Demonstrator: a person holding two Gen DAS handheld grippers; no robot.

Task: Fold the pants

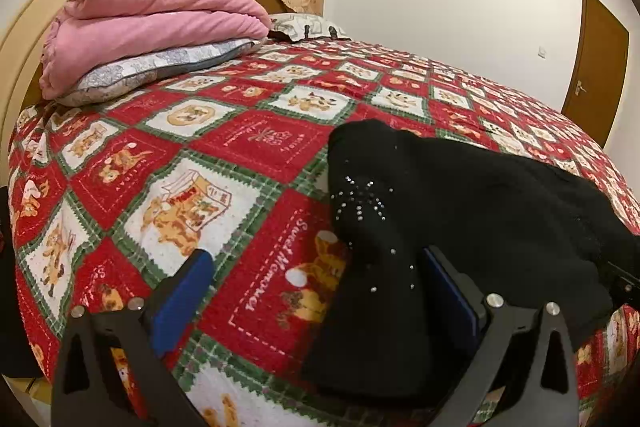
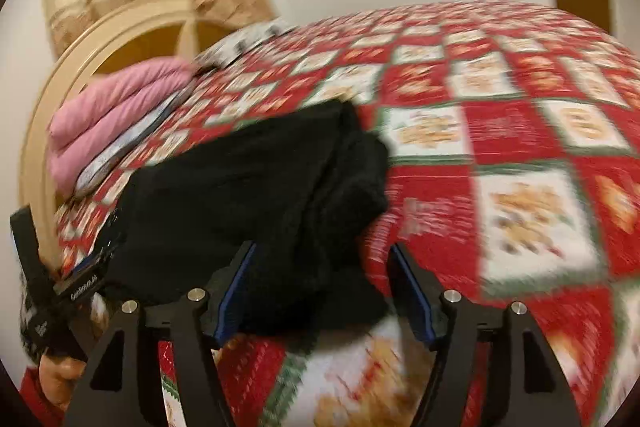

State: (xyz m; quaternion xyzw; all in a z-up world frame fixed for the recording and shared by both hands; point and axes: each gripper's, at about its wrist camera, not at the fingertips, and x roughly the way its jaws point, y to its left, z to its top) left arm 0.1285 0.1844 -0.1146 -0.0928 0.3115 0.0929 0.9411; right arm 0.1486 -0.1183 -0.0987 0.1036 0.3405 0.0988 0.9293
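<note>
Black pants point(image 1: 452, 183) with small sparkling studs lie bunched on the red patchwork bedspread point(image 1: 240, 143), at the near right of the left wrist view. My left gripper point(image 1: 318, 257) is open wide. One end of the pants lies loose between its blue pads and rests against the right finger point(image 1: 444, 279). In the blurred right wrist view the pants point(image 2: 260, 179) spread from the centre to the left. My right gripper point(image 2: 322, 251) is open around their near edge. The cloth touches its left finger point(image 2: 240, 275) and stands apart from the right one.
A folded pink quilt point(image 1: 152, 19) sits on a grey pillow point(image 1: 160, 71) against the cream headboard point(image 1: 36, 27). A brown door point(image 1: 596, 59) is at the far right. A hand point(image 2: 60, 379) and the other gripper's body point(image 2: 80, 287) show at lower left.
</note>
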